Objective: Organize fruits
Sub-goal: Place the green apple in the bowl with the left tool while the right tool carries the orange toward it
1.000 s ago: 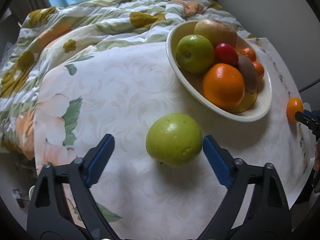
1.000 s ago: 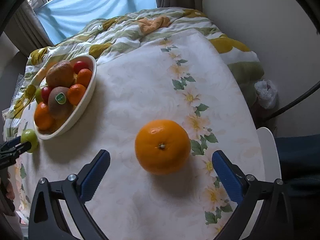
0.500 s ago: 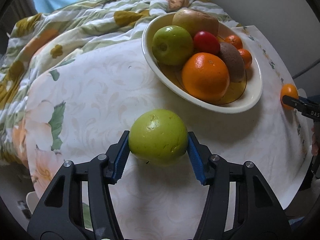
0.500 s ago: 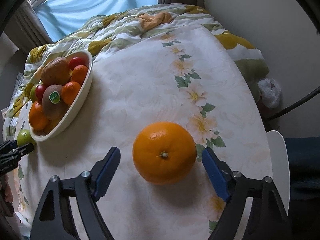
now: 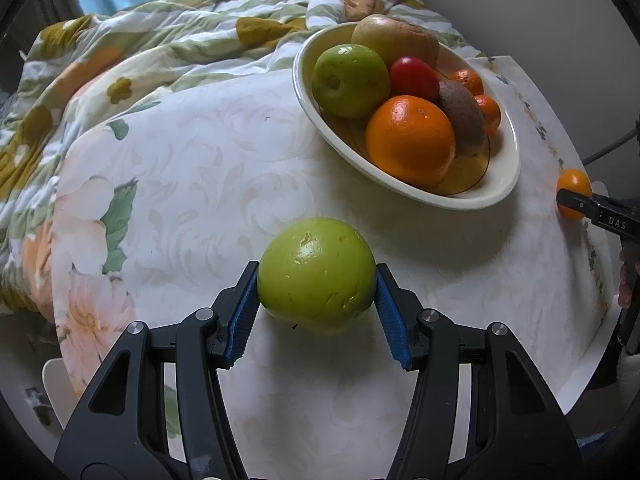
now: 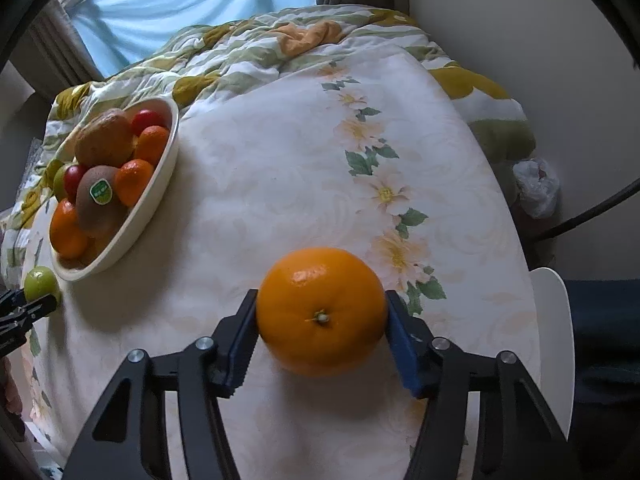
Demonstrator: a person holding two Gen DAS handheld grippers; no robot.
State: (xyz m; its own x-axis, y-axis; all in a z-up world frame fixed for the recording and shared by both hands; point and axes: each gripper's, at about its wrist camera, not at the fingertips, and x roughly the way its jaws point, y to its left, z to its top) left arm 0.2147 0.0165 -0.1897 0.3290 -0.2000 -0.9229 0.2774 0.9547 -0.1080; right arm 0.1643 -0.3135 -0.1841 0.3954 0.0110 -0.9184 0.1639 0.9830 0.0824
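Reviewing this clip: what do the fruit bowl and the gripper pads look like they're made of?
Bowl: probably glazed ceramic, cream; smooth thick rim with a soft sheen, amber glaze showing inside. Could be melamine. Pads on the left gripper: blue, matte, ribbed, likely rubber or soft plastic, pressed against the green apple. Those on the right gripper, closing on the orange, look alike.

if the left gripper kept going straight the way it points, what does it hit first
The green apple already sits between the pads of the left gripper, so it pushes that into the tablecloth. The bowl looks farther off; depth is unclear.
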